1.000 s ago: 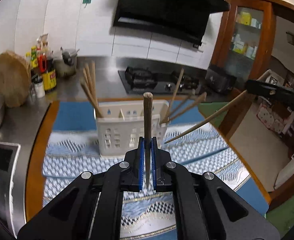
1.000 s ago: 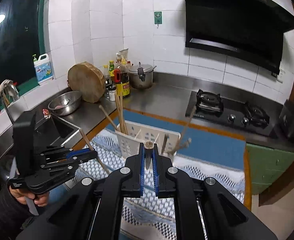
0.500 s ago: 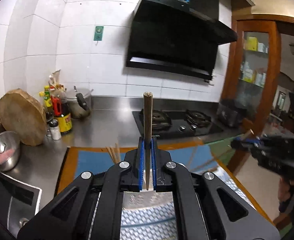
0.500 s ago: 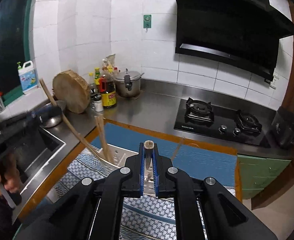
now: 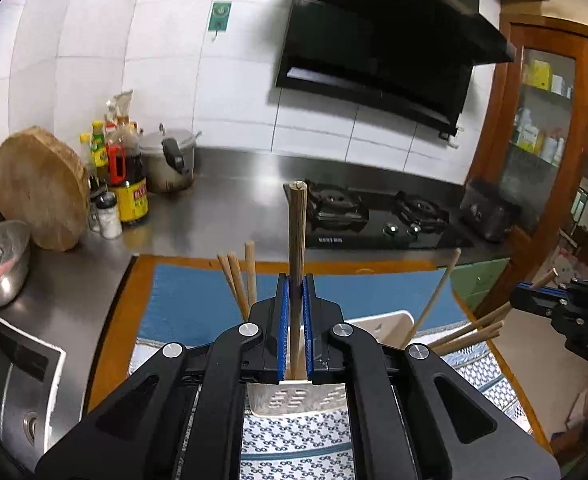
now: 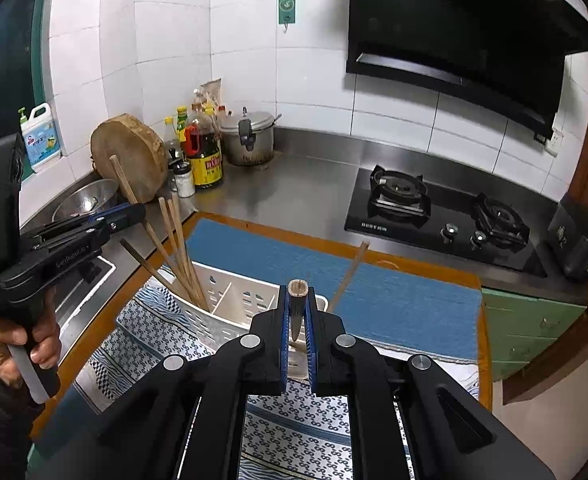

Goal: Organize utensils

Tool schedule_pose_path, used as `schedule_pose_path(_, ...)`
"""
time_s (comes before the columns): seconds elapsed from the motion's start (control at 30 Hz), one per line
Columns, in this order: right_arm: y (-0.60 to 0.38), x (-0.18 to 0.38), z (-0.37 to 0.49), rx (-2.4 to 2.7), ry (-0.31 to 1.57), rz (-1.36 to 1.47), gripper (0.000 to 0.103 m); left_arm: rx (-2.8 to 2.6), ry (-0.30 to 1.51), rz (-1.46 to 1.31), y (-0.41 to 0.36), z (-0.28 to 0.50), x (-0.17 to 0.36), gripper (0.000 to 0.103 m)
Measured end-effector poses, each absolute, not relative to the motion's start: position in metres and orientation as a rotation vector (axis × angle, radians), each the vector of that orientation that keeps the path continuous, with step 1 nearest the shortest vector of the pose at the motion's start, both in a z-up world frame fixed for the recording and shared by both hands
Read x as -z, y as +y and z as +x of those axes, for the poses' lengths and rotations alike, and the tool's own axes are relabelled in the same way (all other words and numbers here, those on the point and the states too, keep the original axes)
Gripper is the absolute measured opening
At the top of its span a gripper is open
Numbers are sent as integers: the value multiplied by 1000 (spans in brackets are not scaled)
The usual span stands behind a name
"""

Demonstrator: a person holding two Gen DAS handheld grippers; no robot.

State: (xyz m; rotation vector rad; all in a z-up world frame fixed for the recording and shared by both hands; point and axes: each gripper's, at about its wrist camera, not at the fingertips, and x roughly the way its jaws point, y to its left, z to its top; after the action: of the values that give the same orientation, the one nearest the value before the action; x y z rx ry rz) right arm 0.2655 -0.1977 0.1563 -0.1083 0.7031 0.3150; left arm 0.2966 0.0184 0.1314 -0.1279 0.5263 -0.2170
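Chopstick (image 5: 296, 248) upright in left gripper (image 5: 296, 300)

Home kitchen: gas hob (image 6: 440, 212), range hood (image 6: 466, 36), tiled wall (image 6: 165, 40), sauce bottles (image 6: 205, 152).

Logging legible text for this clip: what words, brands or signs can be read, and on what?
"BESTEN": front edge of the gas hob, last letters uncertain.
"Data Acquisition System": handle of the left gripper.
"DAS": body of the right gripper.
Green wall sign: symbol only.
Soy sauce bottle label, white jug label: too blurred to read.
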Motion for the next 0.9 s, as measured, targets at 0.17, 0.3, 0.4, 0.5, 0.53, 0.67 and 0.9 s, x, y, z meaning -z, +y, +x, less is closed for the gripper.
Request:
schedule_pose_path(0.17,-197,-146,271,-320,723,-101,7,206,550,-124,20,301,-121,8)
schedule_pose_path(0.3,-196,-144,271,-324,718,-97,8,218,546,-112,18,297,-123,10)
schedule_pose_path(0.4,-195,-147,269,-325,709,-94,13,205,523,-99,16,287,-129,34)
schedule_pose_path(0.5,-196,-151,263,-328,696,-89,18,211,499,-85,13,275,-136,40)
schedule_pose_path(0.53,-197,-153,259,-326,687,-87,22,216,495,-80,12,270,-138,44)
schedule_pose_path(0.67,-201,-160,243,-325,665,-79,32,210,463,-61,6,246,-145,54)
schedule_pose_path(0.9,-206,-164,200,-298,609,-92,62,187,416,-37,4,193,-143,77)
